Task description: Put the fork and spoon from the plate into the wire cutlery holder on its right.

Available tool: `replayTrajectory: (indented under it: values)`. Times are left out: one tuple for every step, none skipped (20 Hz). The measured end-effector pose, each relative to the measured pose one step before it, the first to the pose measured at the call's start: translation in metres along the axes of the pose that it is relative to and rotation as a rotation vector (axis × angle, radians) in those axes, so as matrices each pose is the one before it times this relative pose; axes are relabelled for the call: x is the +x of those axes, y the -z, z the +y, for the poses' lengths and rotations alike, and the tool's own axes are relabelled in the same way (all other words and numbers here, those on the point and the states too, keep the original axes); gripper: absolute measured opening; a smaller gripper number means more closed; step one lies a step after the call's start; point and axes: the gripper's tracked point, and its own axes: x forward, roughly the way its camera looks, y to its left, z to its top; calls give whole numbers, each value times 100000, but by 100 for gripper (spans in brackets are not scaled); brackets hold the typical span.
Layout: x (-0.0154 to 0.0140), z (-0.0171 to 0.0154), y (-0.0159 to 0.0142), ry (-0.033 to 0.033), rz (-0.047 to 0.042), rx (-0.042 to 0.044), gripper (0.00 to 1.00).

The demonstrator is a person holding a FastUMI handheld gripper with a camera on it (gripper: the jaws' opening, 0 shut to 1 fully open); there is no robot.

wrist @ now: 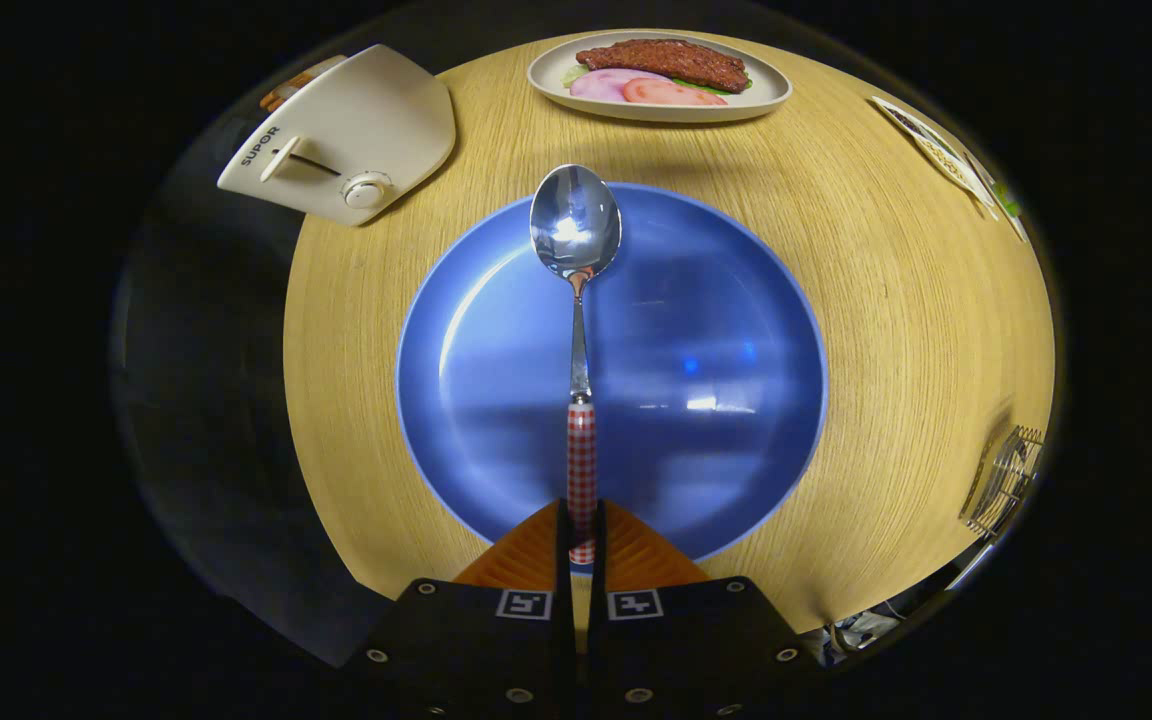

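Gripper (582, 530) fingers clamped on the spoon's (577, 300) red-checked handle, spoon sticking straight ahead of the fingers with its bowl over the far rim of the blue plate (696, 400). Plate sits on a round wooden table (896, 300); beyond the plate a food dish (658, 75), beyond-left a white toaster (346, 135), well right of the plate the wire cutlery holder (1008, 480) at the table edge. Dark booth around the table.

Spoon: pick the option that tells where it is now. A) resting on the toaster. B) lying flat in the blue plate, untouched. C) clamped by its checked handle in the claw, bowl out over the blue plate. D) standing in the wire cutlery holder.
C: the claw pinches the spoon's red-checked handle, its bowl above the blue plate.
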Motion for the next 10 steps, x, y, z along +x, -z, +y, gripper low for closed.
replayTrajectory:
  values:
    - [-927, -418, 202, -488, -663, -767, 6]
    - [-976, -434, 97, -493, -947, -298, 6]
    - [-1083, -572, 166, -344, -408, -81, 6]
    - [-1138, -525, 102, -605, -594, -207, 6]
    - [-1132, -679, 190, -524, -498, -379, 6]
    - [-1263, -917, 261, -185, -91, -927, 6]
    - [-1422, -1292, 341, 326, -363, -808, 6]
    - [-1353, -1571, 319, 1401, -488, -309, 6]
    - [-1263, -1546, 386, 1226, -426, 66, 6]
    - [-1056, -1531, 411, 793, -226, 840, 6]
